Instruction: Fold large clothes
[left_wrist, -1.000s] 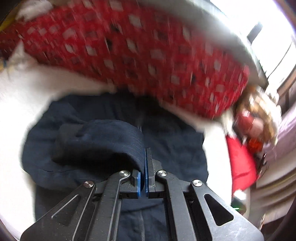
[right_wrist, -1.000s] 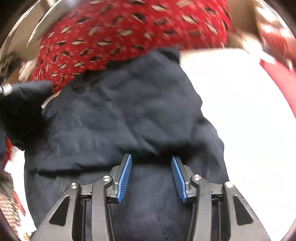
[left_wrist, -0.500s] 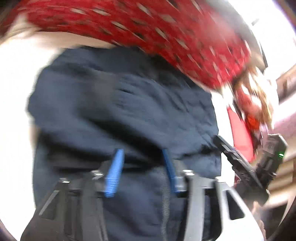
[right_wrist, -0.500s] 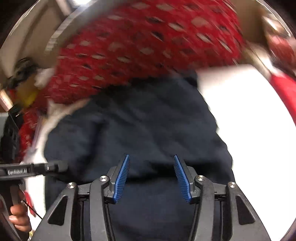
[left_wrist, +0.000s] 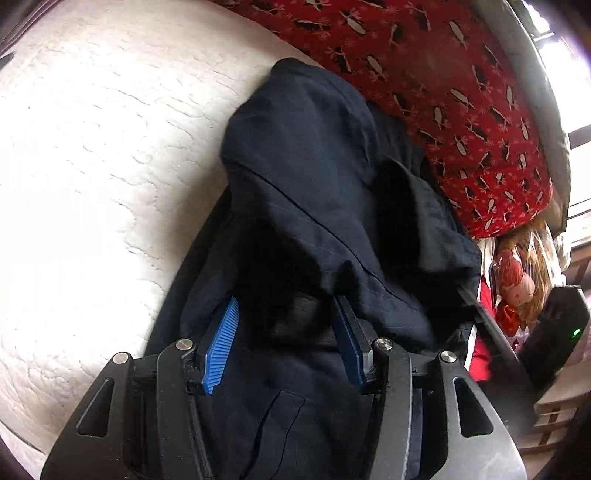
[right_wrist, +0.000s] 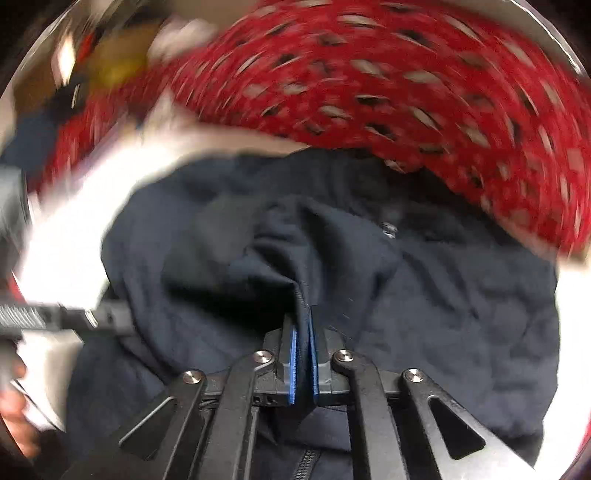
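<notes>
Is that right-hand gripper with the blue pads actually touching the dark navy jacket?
Touching. In the right wrist view the right gripper is shut, and a ridge of the dark navy jacket is pinched between its blue pads.

Left tongs (left_wrist: 284, 343) agape, angled down; right tongs (right_wrist: 303, 363) pinched tight on dark fabric.

The navy garment (left_wrist: 314, 206) lies crumpled and partly folded on a white quilted surface, its far edge against a red patterned cloth. It shows faint pinstripes, a pocket slit, a zipper and overlapping folds.
</notes>
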